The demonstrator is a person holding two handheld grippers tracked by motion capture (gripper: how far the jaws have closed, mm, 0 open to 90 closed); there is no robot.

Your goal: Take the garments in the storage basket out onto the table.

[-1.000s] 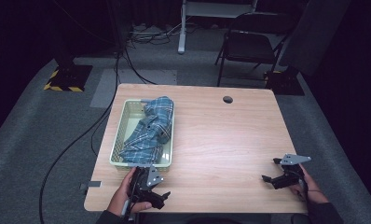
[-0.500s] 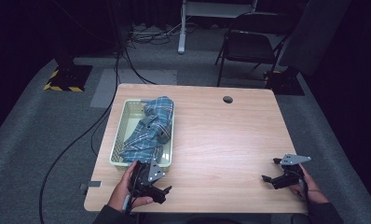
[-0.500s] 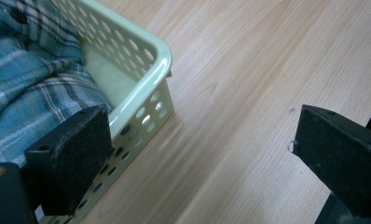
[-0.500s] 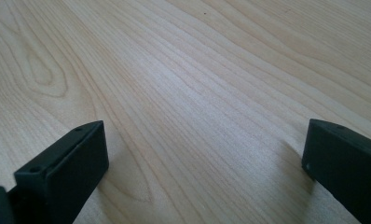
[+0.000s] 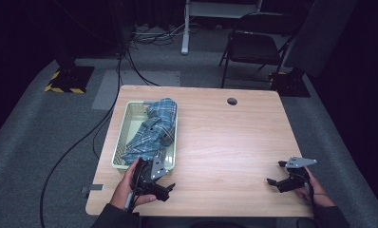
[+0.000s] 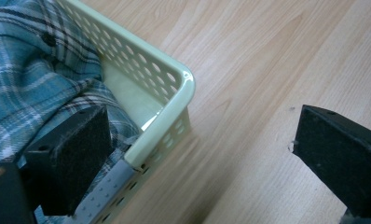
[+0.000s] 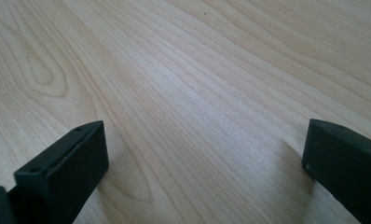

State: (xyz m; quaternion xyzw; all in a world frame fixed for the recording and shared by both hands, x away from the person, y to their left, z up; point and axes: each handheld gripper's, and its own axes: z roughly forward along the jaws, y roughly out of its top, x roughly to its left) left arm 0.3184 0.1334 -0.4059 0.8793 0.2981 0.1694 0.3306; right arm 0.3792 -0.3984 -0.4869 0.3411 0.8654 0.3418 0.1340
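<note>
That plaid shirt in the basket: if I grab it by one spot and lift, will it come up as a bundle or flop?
Probably flop: the plaid shirt lies crumpled in soft folds, so it should drape and unroll. It spills over the basket rim at the far end, so it may drag. The perforated basket looks light and might shift or lift with it.

Each claw (image 5: 158,183) (image 5: 278,176) is black with square padded jaws, a grey three-cornered plate on top; sleeves (image 5: 116,217) are dark.
</note>
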